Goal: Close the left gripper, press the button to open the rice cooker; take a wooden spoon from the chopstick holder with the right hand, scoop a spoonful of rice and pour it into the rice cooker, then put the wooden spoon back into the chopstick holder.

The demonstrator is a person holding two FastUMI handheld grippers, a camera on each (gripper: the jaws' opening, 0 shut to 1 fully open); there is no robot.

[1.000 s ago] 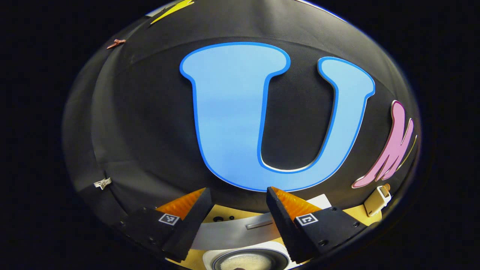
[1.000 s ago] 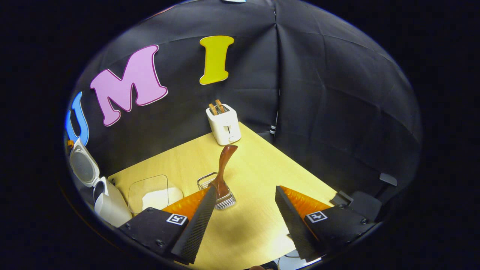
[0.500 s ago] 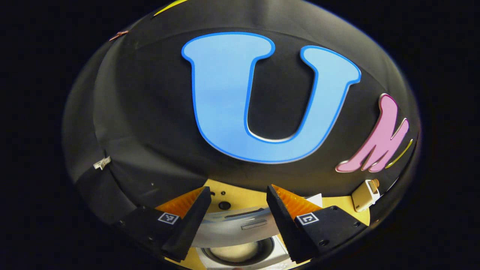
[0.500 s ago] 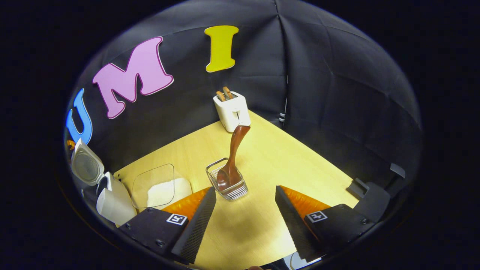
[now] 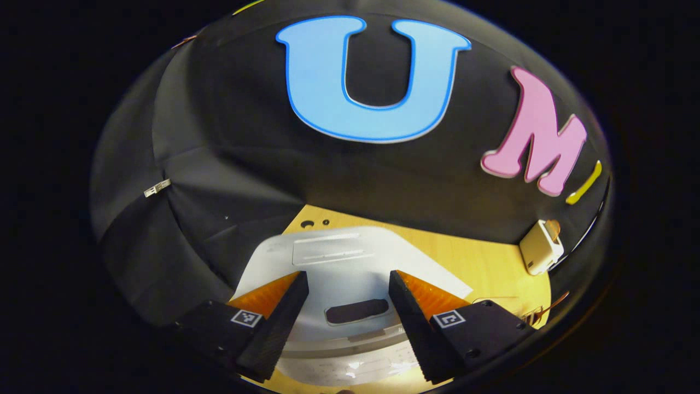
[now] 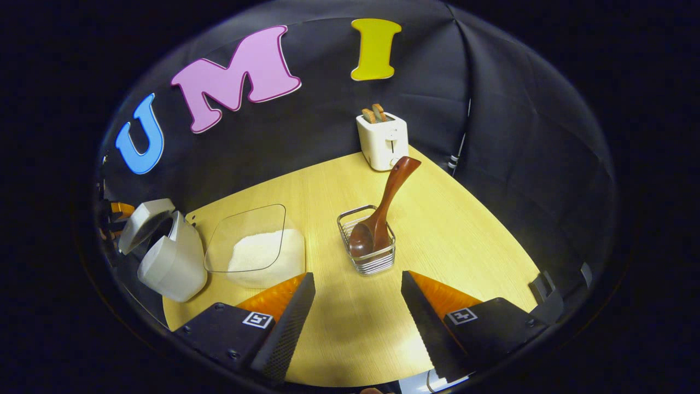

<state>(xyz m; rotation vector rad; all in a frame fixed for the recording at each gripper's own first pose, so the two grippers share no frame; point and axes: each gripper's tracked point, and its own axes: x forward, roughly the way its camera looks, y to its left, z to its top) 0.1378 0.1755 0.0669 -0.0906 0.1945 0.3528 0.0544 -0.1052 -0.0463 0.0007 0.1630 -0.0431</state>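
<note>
Since the earlier frames the left gripper view has tipped downward: the rice cooker (image 5: 350, 273), of which a moment ago little more than a curved rim and the inner pot showed at the bottom edge, now spreads across the lower middle with the white top of its lid and a dark oval recess lying between the fingers. The right gripper view has drawn back from the chopstick holder (image 6: 367, 247), which has slid from just ahead of the left finger to the middle of the wooden table (image 6: 465, 230), well apart from both fingers. The left gripper (image 5: 349, 298) has its jaws spread wide with nothing between them, hovering above the cooker's lid. The right gripper (image 6: 358, 298) is likewise spread apart and empty. The wooden spoon (image 6: 383, 205) stands in the wire holder, bowl down, its long axis tilted so the handle points up and to the right, toward the white toaster (image 6: 383, 139) at the back wall. In the right gripper view the rice cooker (image 6: 164, 251) sits at the far left with its lid raised only part-way, and a clear container of rice (image 6: 257, 249) stands just beside it, between the cooker and the holder.
</note>
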